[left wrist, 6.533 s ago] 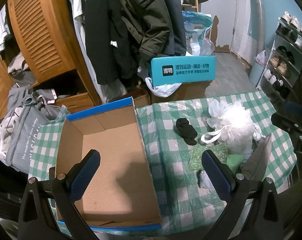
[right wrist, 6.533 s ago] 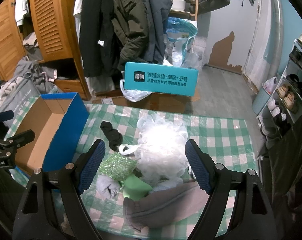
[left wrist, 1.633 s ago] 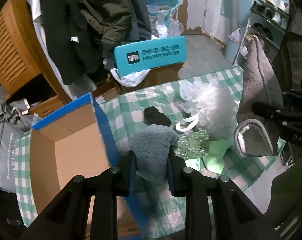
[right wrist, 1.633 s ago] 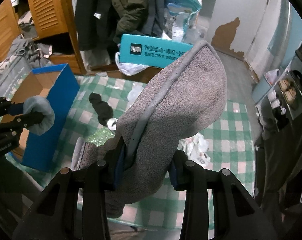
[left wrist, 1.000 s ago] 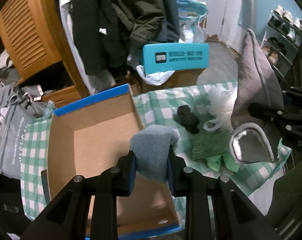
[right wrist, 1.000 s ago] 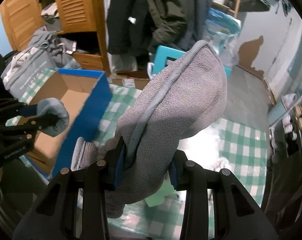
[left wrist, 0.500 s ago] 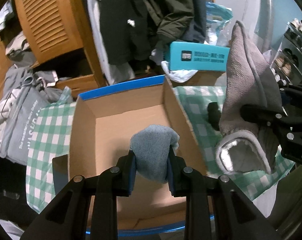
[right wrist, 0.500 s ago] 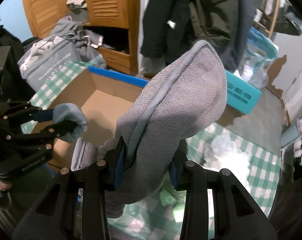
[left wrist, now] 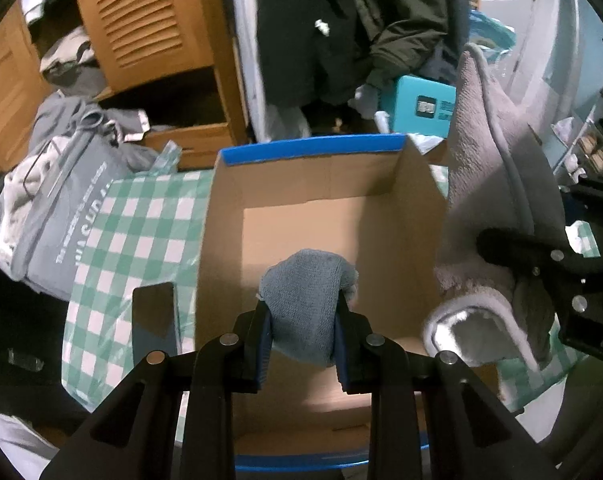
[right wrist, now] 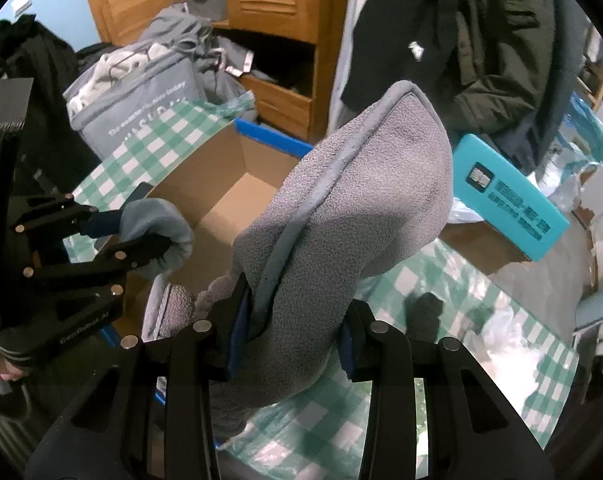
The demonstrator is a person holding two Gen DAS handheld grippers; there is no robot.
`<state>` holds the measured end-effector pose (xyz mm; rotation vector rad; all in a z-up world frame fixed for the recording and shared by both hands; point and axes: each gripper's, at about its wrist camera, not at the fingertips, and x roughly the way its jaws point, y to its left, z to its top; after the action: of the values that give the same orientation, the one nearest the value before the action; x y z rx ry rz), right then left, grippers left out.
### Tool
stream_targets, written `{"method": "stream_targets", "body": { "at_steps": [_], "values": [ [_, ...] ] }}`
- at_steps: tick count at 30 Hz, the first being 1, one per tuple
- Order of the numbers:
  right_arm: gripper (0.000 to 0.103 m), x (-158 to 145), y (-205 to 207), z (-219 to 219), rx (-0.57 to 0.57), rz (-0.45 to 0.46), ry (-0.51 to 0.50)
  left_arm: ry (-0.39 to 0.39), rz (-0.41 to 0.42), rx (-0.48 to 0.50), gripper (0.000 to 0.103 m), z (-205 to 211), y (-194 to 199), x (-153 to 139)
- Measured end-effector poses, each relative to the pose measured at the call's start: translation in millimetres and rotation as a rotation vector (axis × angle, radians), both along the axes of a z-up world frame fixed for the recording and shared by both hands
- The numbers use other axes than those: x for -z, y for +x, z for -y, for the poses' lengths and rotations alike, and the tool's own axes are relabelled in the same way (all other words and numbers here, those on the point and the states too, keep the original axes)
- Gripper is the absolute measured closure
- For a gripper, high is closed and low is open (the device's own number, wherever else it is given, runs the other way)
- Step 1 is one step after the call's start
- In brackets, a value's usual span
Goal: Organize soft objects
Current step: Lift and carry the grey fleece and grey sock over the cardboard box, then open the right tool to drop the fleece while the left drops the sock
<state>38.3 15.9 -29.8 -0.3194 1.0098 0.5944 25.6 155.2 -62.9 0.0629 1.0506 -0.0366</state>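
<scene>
My left gripper is shut on a rolled blue-grey sock and holds it over the open cardboard box with the blue rim. The right gripper is shut on a large grey fleece slipper, which hangs at the box's right side. In the left wrist view that slipper shows its pale lining. In the right wrist view the left gripper and its sock sit at the box's near left edge. The box floor looks bare.
A green checked cloth covers the table. A black sock and a white mesh puff lie on it to the right. A teal box, a grey bag, a wooden wardrobe and hanging coats stand behind.
Both grippers have swung left with their loads, from above the cloth to the box. The sock now hangs over the box's middle, and the slipper has come beside the box's right wall.
</scene>
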Motion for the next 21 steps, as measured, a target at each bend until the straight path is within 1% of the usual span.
{"method": "stream_targets", "body": {
  "at_steps": [7, 9, 10, 11, 12, 13, 14, 15, 16, 17, 21],
  "values": [
    [0.067, 15.1, 3.6, -16.5, -0.035, -0.033, -0.032, -0.002, -0.016, -0.014, 0.077, -7.7, -3.1, 5.5],
    [0.063, 19.9, 4.1, -18.7, -0.039, -0.040, -0.039, 0.000, -0.020, -0.014, 0.076, -8.1, -3.2, 6.1],
    [0.060, 21.5, 4.4, -19.0, -0.041, -0.043, -0.040, 0.006, -0.022, -0.012, 0.074, -7.3, -3.2, 6.5],
    [0.054, 22.9, 5.0, -19.1, -0.041, -0.048, -0.039, 0.017, -0.020, -0.016, 0.073, -6.7, -2.8, 6.8],
    [0.050, 24.3, 5.5, -18.2, -0.040, -0.052, -0.038, 0.029, -0.018, -0.020, 0.067, -6.3, -2.5, 7.1],
    [0.045, 24.6, 5.7, -17.5, -0.039, -0.053, -0.038, 0.037, -0.018, -0.022, 0.058, -6.0, -2.2, 7.2],
    [0.042, 24.9, 5.6, -16.6, -0.034, -0.049, -0.041, 0.045, -0.013, -0.023, 0.053, -5.7, -2.3, 6.7],
    [0.038, 24.5, 5.3, -15.7, -0.028, -0.039, -0.045, 0.054, -0.005, -0.025, 0.045, -5.6, -2.7, 5.8],
    [0.035, 23.3, 4.8, -14.1, -0.024, -0.028, -0.048, 0.062, 0.003, -0.029, 0.040, -5.8, -3.4, 4.1],
    [0.031, 22.6, 5.0, -13.6, -0.022, -0.022, -0.048, 0.066, 0.011, -0.032, 0.039, -5.9, -3.8, 2.4],
    [0.029, 16.9, 3.9, -7.8, -0.012, -0.006, -0.038, 0.055, 0.026, -0.035, 0.033, -6.4, -3.0, -2.2]
  ]
}}
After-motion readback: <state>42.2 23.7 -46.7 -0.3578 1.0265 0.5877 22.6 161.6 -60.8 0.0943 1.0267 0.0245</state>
